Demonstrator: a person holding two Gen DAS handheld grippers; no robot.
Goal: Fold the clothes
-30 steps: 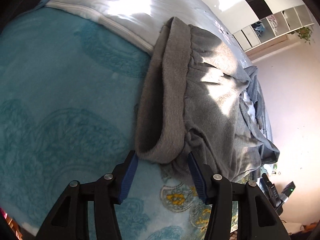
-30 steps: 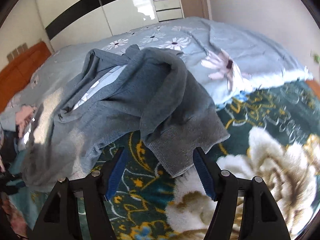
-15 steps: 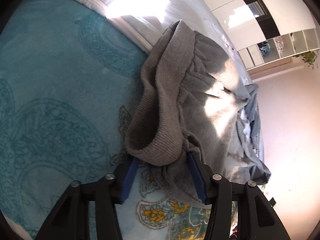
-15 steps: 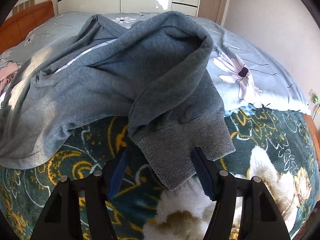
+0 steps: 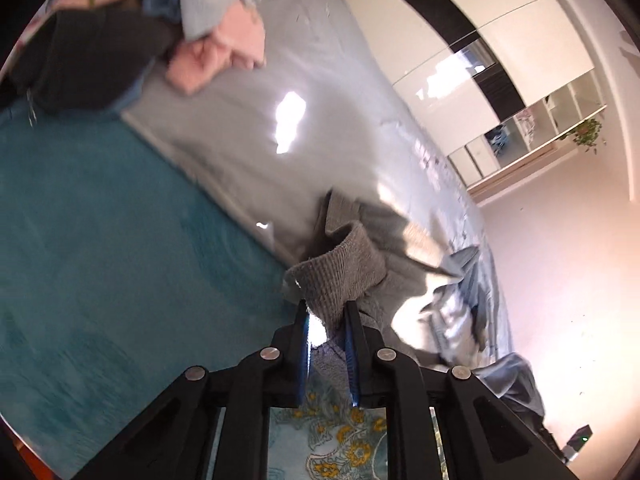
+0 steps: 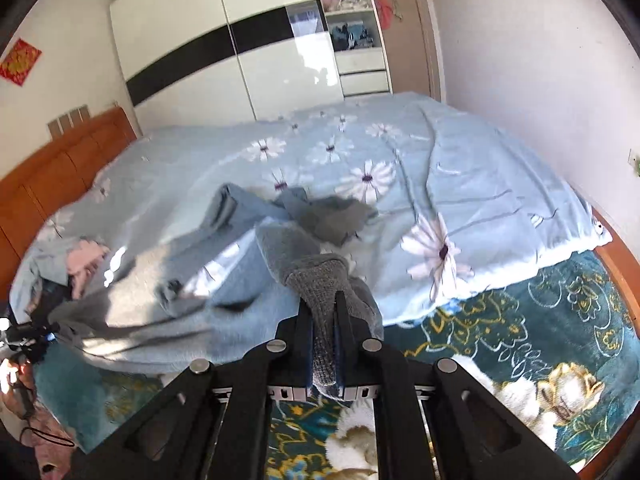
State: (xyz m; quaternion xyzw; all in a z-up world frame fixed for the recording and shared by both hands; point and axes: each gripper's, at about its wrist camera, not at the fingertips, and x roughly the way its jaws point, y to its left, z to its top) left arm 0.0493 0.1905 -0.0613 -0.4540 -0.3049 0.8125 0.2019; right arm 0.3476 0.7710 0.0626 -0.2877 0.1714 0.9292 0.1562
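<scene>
Two ribbed cuffs of one grey sweatshirt are what we have hold of. Our left gripper has its blue-padded fingers pressed in on a ribbed grey cuff, which bunches out above the tips. Our right gripper pinches the other cuff the same way, with the knit running down between the fingers and out below them.

From both cuffs the garment trails back in loose folds, lifted at the gripped ends while most of it lies crumpled across the pale blue daisy-print duvet. Its front edge reaches the teal patterned blanket that covers the near part of the bed.

In the left wrist view, a pink garment and a dark one lie heaped further up the bed. Behind the bed we see an orange wooden headboard and a white wardrobe with a black band, beside open shelves.
</scene>
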